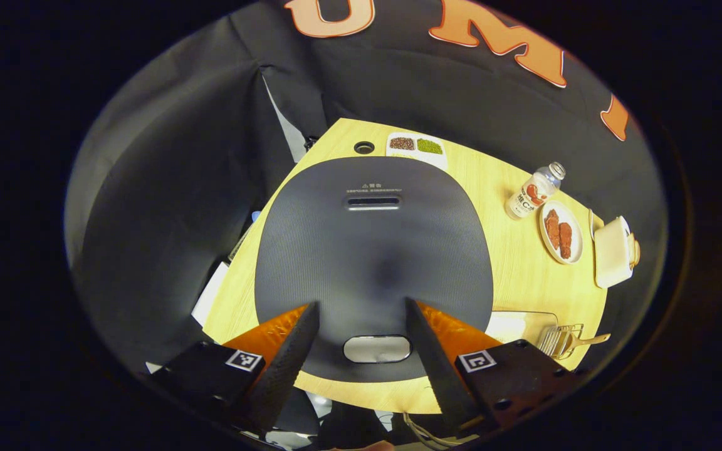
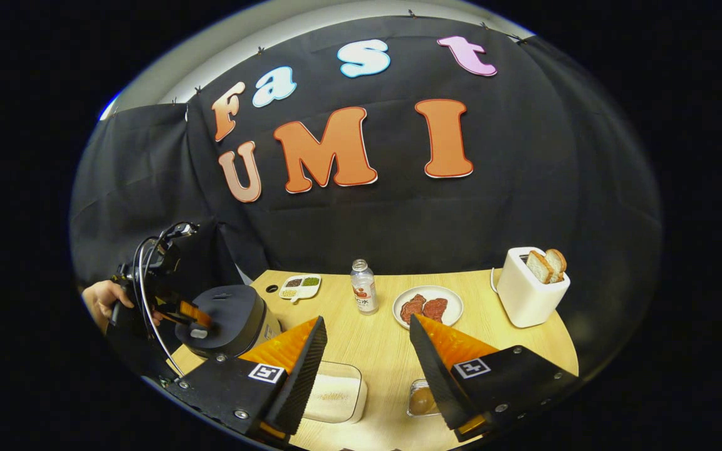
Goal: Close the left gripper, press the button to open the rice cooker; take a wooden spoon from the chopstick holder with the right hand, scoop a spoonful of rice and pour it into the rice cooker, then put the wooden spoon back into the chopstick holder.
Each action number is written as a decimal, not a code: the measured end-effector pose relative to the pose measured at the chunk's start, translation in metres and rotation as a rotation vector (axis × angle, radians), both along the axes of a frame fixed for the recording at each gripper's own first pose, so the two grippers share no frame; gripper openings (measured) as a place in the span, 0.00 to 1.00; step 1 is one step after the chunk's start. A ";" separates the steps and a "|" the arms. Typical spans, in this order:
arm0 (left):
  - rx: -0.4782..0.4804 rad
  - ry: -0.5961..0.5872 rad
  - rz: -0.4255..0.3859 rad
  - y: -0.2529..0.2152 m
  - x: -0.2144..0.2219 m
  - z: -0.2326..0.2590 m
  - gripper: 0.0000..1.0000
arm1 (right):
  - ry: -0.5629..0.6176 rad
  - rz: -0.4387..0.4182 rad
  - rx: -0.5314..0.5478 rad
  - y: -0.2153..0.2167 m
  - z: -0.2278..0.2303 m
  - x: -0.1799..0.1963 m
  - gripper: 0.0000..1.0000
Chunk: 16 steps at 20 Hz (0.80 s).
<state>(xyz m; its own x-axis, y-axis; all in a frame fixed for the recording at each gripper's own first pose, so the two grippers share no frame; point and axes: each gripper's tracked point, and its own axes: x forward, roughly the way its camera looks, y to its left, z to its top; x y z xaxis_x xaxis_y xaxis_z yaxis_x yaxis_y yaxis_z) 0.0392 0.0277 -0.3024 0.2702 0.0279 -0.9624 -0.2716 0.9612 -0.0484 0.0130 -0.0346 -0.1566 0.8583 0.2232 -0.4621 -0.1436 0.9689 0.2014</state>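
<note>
1. Left gripper view: your left gripper hung above the rice cooker, fingers apart. The button lay between them, unpressed; lid shut. Closing remained.
2. Right gripper view: your right gripper stood apart and empty over the desk's near edge. The wooden spoon was untaken; every rice step remained.

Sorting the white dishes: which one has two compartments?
The small tray at the table's far edge behind the rice cooker; the round plate is undivided and holds two reddish pieces.
</note>
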 end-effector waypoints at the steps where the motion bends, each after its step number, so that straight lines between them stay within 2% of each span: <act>1: -0.008 -0.007 0.003 0.000 0.002 0.002 0.99 | -0.003 -0.008 -0.008 -0.004 0.000 0.000 0.83; 4: 0.015 -0.141 -0.029 -0.002 0.019 0.013 0.98 | -0.015 -0.022 -0.020 -0.007 0.006 -0.001 0.83; 9: 0.134 -0.521 -0.136 -0.012 0.052 0.101 0.98 | -0.100 -0.052 -0.044 -0.005 0.030 0.008 0.83; 13: 0.204 -0.799 -0.207 -0.031 0.047 0.174 0.97 | -0.208 -0.097 -0.066 -0.002 0.064 0.019 0.84; 16: 0.216 -0.967 -0.215 -0.038 0.032 0.225 0.99 | -0.276 -0.112 -0.075 0.003 0.093 0.020 0.86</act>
